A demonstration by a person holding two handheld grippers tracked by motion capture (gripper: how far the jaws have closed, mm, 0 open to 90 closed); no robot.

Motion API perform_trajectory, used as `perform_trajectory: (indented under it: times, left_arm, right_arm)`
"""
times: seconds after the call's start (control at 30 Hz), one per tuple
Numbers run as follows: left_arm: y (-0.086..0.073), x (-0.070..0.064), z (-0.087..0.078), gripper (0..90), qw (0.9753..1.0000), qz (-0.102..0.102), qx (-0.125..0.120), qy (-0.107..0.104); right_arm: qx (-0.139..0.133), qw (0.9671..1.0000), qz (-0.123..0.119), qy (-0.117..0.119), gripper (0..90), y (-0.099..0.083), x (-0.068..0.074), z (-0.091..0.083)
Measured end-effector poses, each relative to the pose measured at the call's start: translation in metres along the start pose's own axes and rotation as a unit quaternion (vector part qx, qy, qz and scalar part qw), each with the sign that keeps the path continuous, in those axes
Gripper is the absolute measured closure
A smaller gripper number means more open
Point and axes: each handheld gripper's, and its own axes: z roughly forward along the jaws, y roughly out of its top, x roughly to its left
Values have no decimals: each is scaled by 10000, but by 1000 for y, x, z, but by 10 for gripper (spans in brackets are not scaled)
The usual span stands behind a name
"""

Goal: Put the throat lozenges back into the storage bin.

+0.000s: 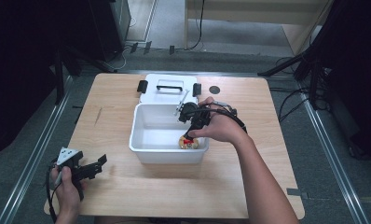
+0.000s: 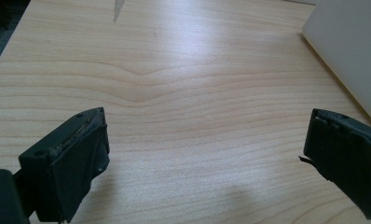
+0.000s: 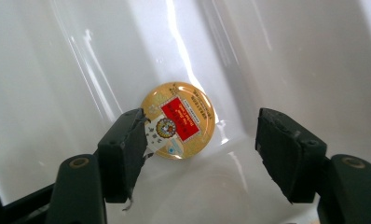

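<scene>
Two grippers gape: the right gripper (image 3: 200,154) reaches into the white bin (image 1: 141,150) over the gold tin (image 3: 178,119), likely releasing it, while the left gripper (image 2: 204,161) idles over the table (image 2: 183,70).

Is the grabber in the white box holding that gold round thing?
No. The right gripper has its jaws open around the gold tin in the white box; nothing is held. The left gripper is open over the table.

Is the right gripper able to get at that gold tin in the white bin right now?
Probably yes: the right gripper hangs open inside the white bin with the gold tin just beyond its jaws.
</scene>
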Motion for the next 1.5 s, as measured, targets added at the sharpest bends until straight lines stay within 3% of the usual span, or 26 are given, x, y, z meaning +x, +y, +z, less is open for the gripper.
perform_trajectory:
  times: [0.13, 0.33, 0.47, 0.77, 1.1, 1.5]
  left_arm:
    - [0, 0, 0, 7, 10000, 15, -11, -36]
    - [0, 0, 0, 7, 10000, 17, -43, -43]
    - [0, 0, 0, 7, 10000, 23, -38, -49]
    - [0, 0, 0, 8, 10000, 41, -42, -58]
    - [0, -1, -1, 7, 9999, 52, -44, -90]
    - [0, -1, 0, 8, 10000, 55, -31, -67]
  right_arm:
    - [-232, 9996, 173, 62, 335, -1, 1, -14]
    - [-419, 9988, 243, -102, 268, -6, 6, -32]
    - [-428, 9982, 430, -8, 222, -11, 6, -37]
    - [-566, 9957, 717, -127, 181, -28, -1, -58]
    - [-687, 9902, 1144, -404, 144, -67, -11, -73]
    - [-786, 9829, 1541, -632, 131, -120, -18, -68]
